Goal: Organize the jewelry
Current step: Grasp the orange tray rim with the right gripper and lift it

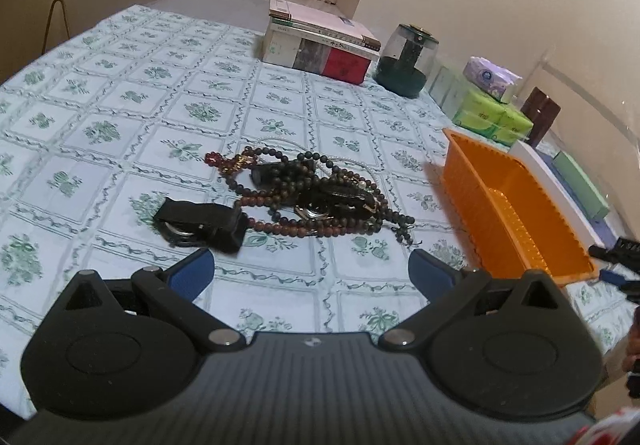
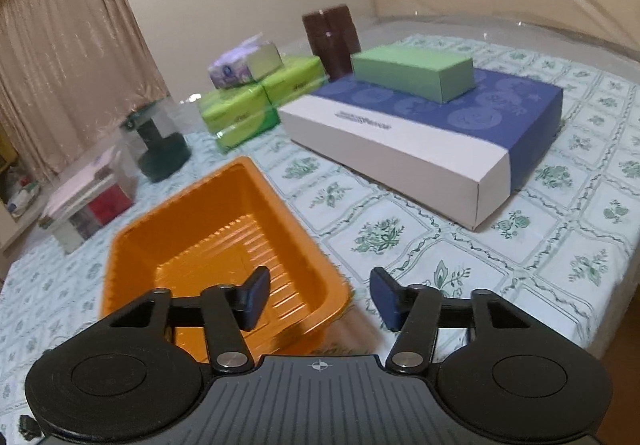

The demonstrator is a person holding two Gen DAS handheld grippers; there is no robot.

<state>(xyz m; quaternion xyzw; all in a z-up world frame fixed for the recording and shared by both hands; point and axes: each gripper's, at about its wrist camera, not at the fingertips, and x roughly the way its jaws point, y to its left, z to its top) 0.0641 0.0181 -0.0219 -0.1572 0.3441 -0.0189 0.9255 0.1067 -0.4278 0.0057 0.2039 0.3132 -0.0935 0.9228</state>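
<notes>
A tangled heap of dark and reddish bead strings lies on the flower-patterned cloth in the left wrist view. A black-strapped watch rests just left of the heap. My left gripper hovers open just short of the heap, with nothing between its blue pads. An orange plastic tray stands to the right of the heap, and its inside holds nothing. My right gripper stands half open over the tray's near right corner, with nothing between its fingers. Part of the right gripper shows at the left wrist view's right edge.
A stack of books and boxes and a clear dome on a dark base stand at the back. Green tissue packs, a brown box and a blue-and-white flat box with a green box on top lie behind the tray.
</notes>
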